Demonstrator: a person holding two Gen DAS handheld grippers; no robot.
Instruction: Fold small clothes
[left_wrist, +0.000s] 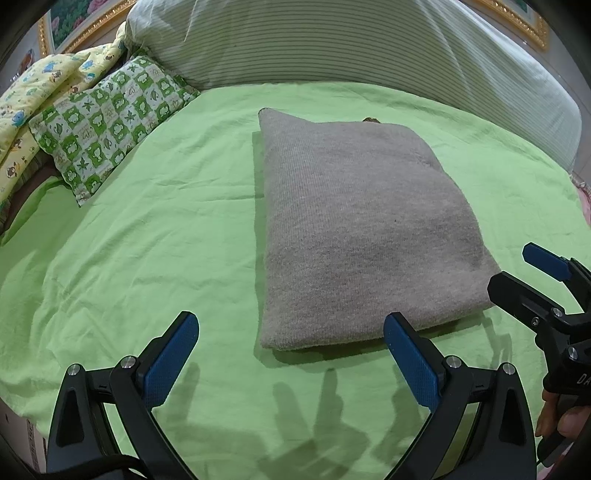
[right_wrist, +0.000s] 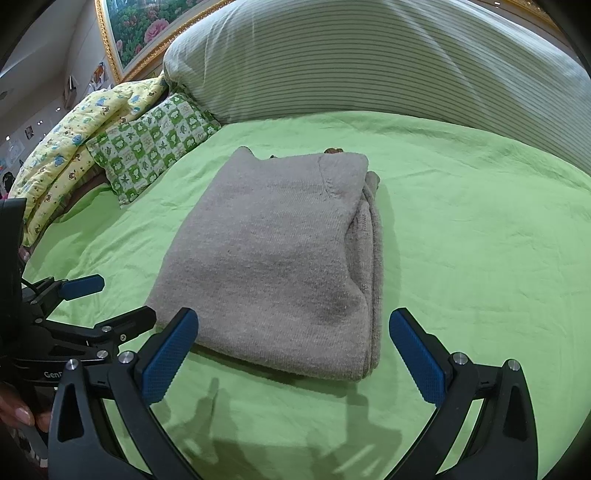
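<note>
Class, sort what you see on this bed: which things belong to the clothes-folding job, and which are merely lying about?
Part of the job:
grey knitted garment, folded
left gripper, open
right gripper, open

Lying about:
green checked pillow
yellow cartoon quilt
striped bolster
green bedsheet

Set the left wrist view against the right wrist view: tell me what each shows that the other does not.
Only the left wrist view shows the folded grey garment's smooth left folded edge. Only the right wrist view shows its stacked layers along the right side and the flower painting. Both show the garment on the green sheet, the leaf-print pillow, the striped pillow, and the left gripper and right gripper open, holding nothing.
</note>
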